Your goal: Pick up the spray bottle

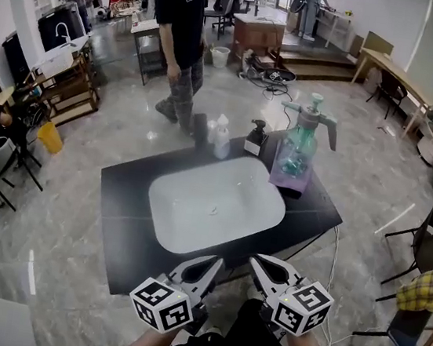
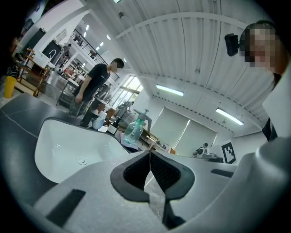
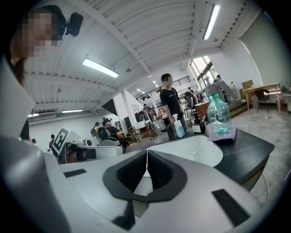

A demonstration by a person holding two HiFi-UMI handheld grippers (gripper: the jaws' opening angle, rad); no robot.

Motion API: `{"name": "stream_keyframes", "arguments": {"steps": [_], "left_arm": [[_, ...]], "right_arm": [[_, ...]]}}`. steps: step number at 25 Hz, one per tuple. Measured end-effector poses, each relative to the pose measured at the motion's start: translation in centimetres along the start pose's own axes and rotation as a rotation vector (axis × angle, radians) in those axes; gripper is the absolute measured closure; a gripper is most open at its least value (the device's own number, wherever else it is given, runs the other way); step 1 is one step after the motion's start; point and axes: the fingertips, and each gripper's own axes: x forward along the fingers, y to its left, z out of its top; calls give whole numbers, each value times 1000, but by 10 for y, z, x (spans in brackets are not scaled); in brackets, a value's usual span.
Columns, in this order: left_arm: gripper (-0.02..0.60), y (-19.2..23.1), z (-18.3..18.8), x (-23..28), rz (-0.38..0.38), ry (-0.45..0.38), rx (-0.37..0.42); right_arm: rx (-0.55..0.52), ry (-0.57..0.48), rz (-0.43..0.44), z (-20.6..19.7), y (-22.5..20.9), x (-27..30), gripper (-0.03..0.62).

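Note:
A clear green pump spray bottle stands upright on a purple cloth at the far right of the black counter. It also shows small in the left gripper view as the spray bottle and in the right gripper view as the spray bottle. My left gripper and right gripper hover side by side at the counter's near edge, both shut with nothing between the jaws. Each is far short of the bottle.
A white basin is sunk into the counter's middle. A small white spray bottle and a dark pump dispenser stand behind it. A person walks beyond the counter. A black chair stands at the right.

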Motion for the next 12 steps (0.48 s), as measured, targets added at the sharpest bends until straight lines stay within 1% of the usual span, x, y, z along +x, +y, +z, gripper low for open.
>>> {"name": "stream_keyframes", "arguments": {"steps": [6, 12], "left_arm": [[575, 6, 2, 31, 25, -4, 4], [575, 8, 16, 79, 36, -13, 7]], "right_arm": [[-18, -11, 37, 18, -27, 12, 586], [-29, -15, 43, 43, -76, 18, 586]]}}
